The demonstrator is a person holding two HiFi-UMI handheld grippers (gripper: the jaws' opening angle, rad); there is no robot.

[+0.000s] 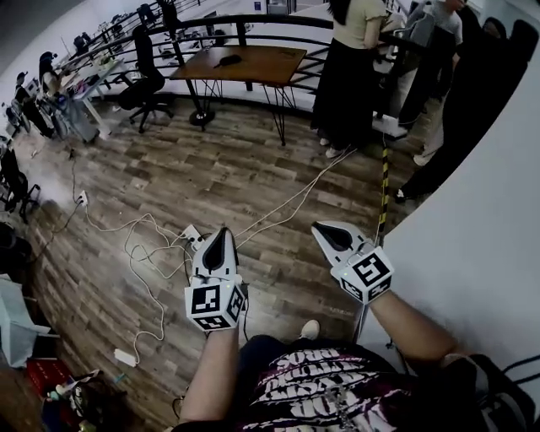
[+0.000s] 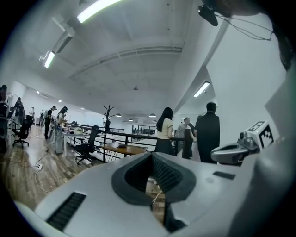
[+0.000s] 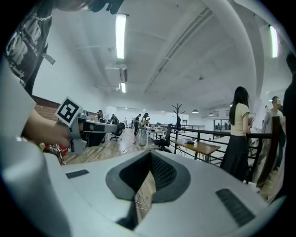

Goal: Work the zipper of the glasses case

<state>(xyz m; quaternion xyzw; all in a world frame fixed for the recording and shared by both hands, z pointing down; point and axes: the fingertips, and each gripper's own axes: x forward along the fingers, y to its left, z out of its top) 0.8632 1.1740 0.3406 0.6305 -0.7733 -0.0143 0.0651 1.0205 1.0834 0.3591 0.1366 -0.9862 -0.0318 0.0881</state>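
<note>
No glasses case shows clearly in any view. A small dark thing [image 1: 228, 60] lies on the brown table [image 1: 261, 67] far ahead by the railing; what it is I cannot tell. My left gripper [image 1: 222, 233] is held out level over the wood floor, its jaws shut with nothing between them. Beside it my right gripper [image 1: 320, 229] is also shut and empty, pointing slightly down. In the left gripper view the shut jaws [image 2: 151, 155] face the room, with the right gripper [image 2: 235, 151] at the right. In the right gripper view the jaws [image 3: 149, 155] are shut, with the left gripper [image 3: 88, 126] at the left.
White cables and power strips [image 1: 135, 245] trail over the wood floor below my hands. A white wall panel [image 1: 481, 228] rises on the right. People [image 1: 350, 67] stand by the black railing [image 1: 253, 21]. Office chairs [image 1: 145, 80] and desks stand at the far left.
</note>
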